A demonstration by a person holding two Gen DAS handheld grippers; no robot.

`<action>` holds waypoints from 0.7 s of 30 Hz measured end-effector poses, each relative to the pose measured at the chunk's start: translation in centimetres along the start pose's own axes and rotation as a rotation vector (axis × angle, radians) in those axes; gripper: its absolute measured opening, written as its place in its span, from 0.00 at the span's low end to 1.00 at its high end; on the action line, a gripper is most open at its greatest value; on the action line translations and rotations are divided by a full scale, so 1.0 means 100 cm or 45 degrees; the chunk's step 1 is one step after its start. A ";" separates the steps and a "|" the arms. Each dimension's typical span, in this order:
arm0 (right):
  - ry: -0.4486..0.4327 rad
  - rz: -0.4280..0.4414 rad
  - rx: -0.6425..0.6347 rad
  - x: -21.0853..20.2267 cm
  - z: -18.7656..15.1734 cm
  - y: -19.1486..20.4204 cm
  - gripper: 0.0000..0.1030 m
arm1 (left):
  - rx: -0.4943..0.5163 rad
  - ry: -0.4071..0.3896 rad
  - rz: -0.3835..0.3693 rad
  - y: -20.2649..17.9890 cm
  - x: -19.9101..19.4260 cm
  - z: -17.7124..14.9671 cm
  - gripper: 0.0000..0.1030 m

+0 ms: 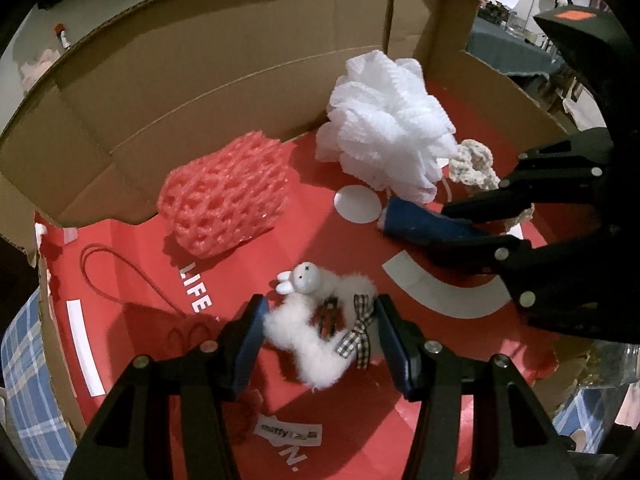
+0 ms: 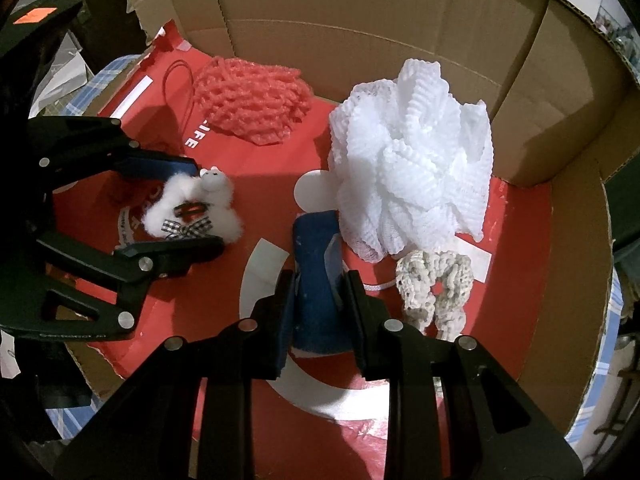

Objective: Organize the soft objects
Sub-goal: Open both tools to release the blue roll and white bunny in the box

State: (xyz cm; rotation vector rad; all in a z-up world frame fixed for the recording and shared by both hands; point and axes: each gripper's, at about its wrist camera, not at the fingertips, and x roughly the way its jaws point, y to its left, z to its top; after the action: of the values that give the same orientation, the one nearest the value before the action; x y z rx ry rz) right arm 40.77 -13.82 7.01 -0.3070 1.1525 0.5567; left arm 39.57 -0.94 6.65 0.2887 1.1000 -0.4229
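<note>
- Two claws worked inside the cardboard box point(image 1: 208, 60). From the left wrist view, the left claw point(image 1: 320, 340) stood half spread, its pads flanking the fluffy white rabbit charm point(image 1: 316, 320) near the box's front edge; whether they pressed the fur I cannot tell.
- Placing seemed the step in hand; next, a release or a firmer pinch.
- From the right wrist view, the right claw point(image 2: 318, 300) was pinching the blue roll point(image 2: 314, 264), mid-floor on the red liner point(image 2: 248, 152).
- Behind lay the white mesh pouf point(image 2: 412, 160), the cream crocheted scrunchie point(image 2: 432, 292) at the right edge, and the pink foam net point(image 2: 252, 100) toward the back wall.
</note>
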 end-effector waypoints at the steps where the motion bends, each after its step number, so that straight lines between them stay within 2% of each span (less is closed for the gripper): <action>1: 0.003 0.001 0.001 0.001 0.000 0.000 0.24 | -0.002 0.001 0.001 -0.002 0.004 -0.001 0.55; 11: 0.010 0.000 -0.002 0.002 -0.002 0.002 0.24 | -0.014 0.000 0.000 -0.007 0.006 -0.003 0.57; 19: 0.011 -0.004 -0.005 0.003 -0.003 0.003 0.26 | -0.043 -0.027 0.001 -0.001 -0.001 -0.008 0.67; 20: 0.009 -0.005 -0.005 0.003 -0.003 0.003 0.29 | -0.048 -0.035 0.005 0.001 -0.002 -0.011 0.68; 21: 0.007 -0.001 -0.007 0.002 -0.003 0.004 0.37 | -0.055 -0.042 0.006 0.003 -0.004 -0.014 0.69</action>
State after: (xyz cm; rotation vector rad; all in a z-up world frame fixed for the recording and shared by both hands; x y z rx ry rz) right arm 40.39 -13.62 6.75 -0.3136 1.1560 0.5587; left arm 38.50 0.02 6.43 0.2448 1.0745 -0.3981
